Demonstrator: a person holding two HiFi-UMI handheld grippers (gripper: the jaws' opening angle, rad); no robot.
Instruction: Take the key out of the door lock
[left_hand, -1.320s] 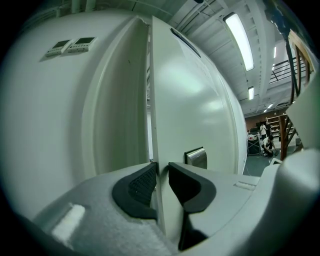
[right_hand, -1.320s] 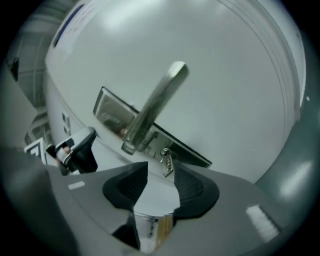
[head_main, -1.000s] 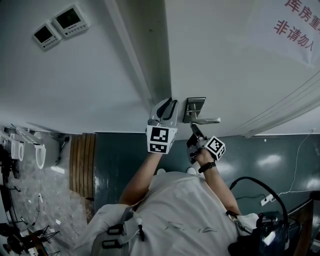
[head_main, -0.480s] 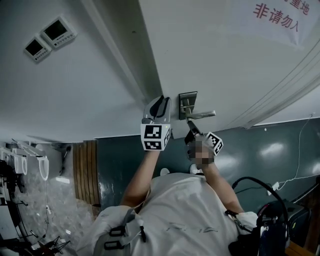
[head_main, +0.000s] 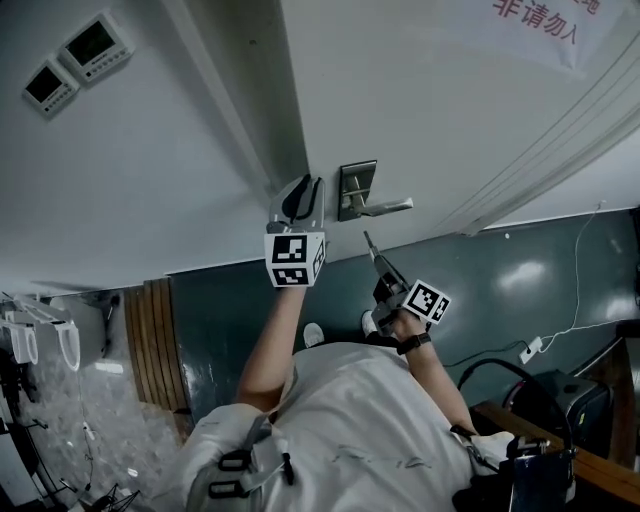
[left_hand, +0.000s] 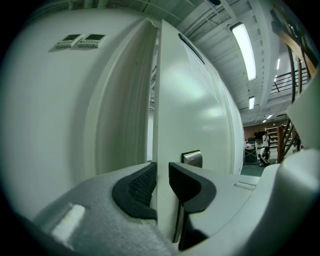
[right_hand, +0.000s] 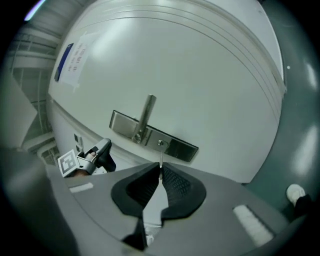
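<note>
Now the right gripper (right_hand: 160, 174) is back off the lock plate (right_hand: 175, 146), where a second ago it sat right under the lever handle (right_hand: 145, 114). The key (right_hand: 160, 166) is out, pinched between its nearly closed jaws, tip just short of the keyhole. The left gripper (left_hand: 161, 182) stays clamped on the door (head_main: 430, 120) edge. White door, white wall, dark green floor (head_main: 520, 280). One key, one lever handle, two wall panels (head_main: 95, 42).
</note>
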